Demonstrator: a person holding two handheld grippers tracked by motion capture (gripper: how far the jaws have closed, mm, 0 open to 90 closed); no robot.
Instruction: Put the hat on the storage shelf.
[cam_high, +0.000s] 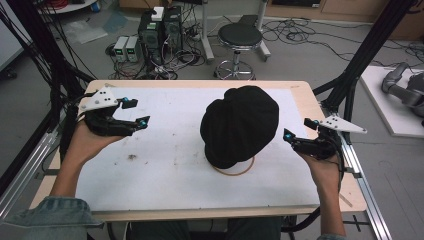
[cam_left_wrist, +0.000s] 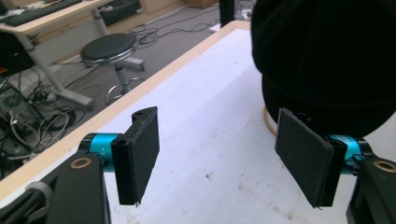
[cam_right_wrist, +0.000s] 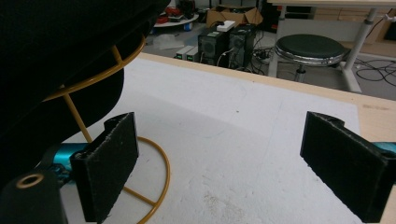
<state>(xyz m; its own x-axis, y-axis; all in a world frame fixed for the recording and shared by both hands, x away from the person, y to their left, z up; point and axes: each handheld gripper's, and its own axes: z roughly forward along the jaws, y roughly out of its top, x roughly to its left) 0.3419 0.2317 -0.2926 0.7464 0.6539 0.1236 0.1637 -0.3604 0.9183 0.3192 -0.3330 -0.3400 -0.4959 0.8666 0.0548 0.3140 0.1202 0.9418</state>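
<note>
From the high view I see a black hat (cam_high: 240, 125) sitting on a yellow wire stand (cam_high: 235, 171) a little right of the middle of the white-topped table (cam_high: 165, 170); the hat hides nearly all of the stand, so only a curve of its ring base peeks out at the near side. My left gripper (cam_high: 134, 113) hangs over the left part of the white top, well apart from the hat, its fingers spread wide with nothing between them. My right gripper (cam_high: 296, 131) is near the right edge, just beside the hat's brim, fingers also apart and empty. The stretch between left gripper and hat is bare apart from a few dark smudges. Beyond the far edge stand a round stool (cam_high: 239, 37) and computer boxes (cam_high: 160, 30) in a tangle of cables; black frame posts flank both sides of the table. In the left gripper view the fingers (cam_left_wrist: 140, 154) stand wide with white top between them, and the hat (cam_left_wrist: 327, 56) looms at the upper right, cut off by the frame, partly behind the right-hand finger. In the right gripper view the fingers (cam_right_wrist: 109, 163) are wide too; the hat (cam_right_wrist: 56, 56) covers the upper left, and the stand (cam_right_wrist: 93, 77) shows its upper hoop, upright rod and base ring, partly behind the left-hand finger; whether they touch I cannot tell.
</note>
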